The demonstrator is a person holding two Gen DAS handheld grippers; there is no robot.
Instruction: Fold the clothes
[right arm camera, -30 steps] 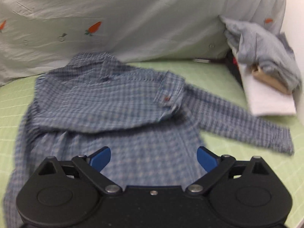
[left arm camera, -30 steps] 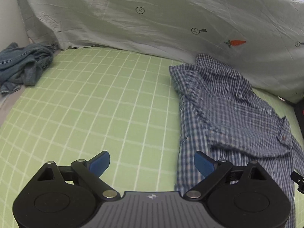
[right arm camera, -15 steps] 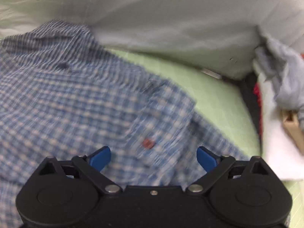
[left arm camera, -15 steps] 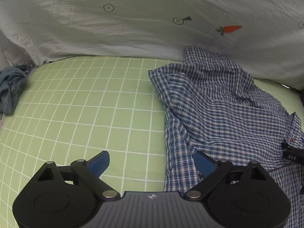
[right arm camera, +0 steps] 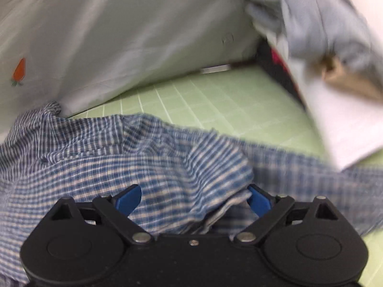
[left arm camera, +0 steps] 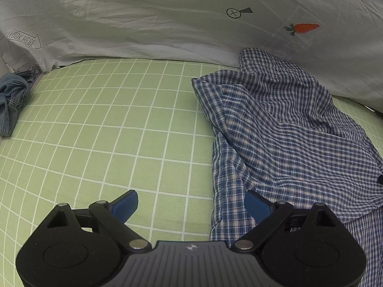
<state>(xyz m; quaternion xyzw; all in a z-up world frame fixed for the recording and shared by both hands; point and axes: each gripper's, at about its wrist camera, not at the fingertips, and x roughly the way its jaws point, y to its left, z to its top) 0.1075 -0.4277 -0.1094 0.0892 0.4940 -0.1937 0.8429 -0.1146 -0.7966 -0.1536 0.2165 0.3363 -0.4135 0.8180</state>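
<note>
Shirt: the checked shirt [left arm camera: 287, 138] lies rumpled on the green sheet [left arm camera: 119, 131], one part doubled over, folding unfinished.
Left tongs [left arm camera: 191, 205]: yours gape, empty.
Right tongs [right arm camera: 195, 197]: spread wide around bunched shirt cloth.

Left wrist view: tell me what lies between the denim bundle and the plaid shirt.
Only bare green grid sheet. In the left wrist view, nothing sits between the denim bundle and the plaid shirt.

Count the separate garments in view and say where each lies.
3. The plaid shirt is spread on the green grid mat; a denim garment is bunched at the mat's left edge; a grey-blue garment is heaped on the right. More may be hidden.
</note>
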